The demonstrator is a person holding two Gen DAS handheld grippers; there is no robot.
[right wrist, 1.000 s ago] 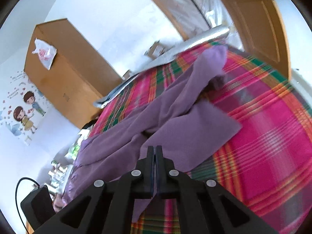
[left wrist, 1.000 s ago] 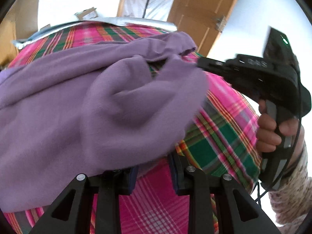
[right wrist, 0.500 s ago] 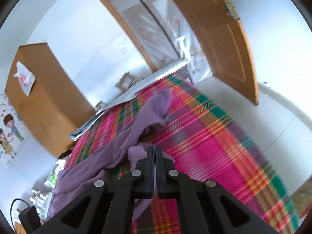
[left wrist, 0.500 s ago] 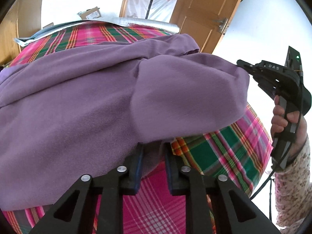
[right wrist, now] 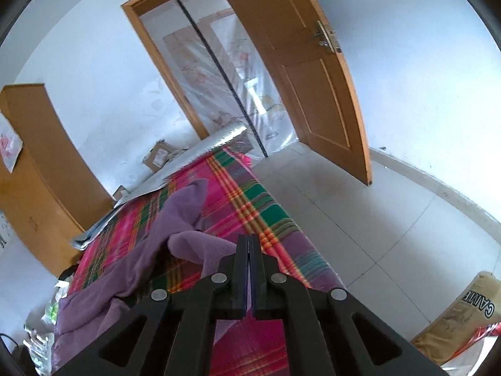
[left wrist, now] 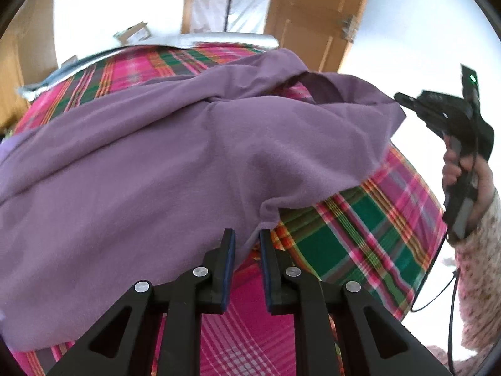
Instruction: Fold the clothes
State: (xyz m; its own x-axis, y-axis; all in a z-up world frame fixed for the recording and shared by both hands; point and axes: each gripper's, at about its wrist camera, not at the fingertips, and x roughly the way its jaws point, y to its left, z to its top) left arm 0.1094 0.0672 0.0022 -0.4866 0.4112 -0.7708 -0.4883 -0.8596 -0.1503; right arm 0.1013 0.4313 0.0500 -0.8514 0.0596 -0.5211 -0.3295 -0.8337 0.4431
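Left hand-held gripper (left wrist: 245,244): jaws apart, purple garment (left wrist: 175,163) edge between them, unclamped.
Right hand-held gripper (right wrist: 249,250): closed; holding cloth, cannot tell.
Risk: edge slips free, garment bunches on bed (left wrist: 360,228).

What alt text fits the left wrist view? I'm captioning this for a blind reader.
A purple garment lies spread over a pink-and-green plaid bedcover, its near edge between the parted fingers of the left gripper. At the right, a hand in a floral sleeve holds the right gripper beside the cloth's far corner.
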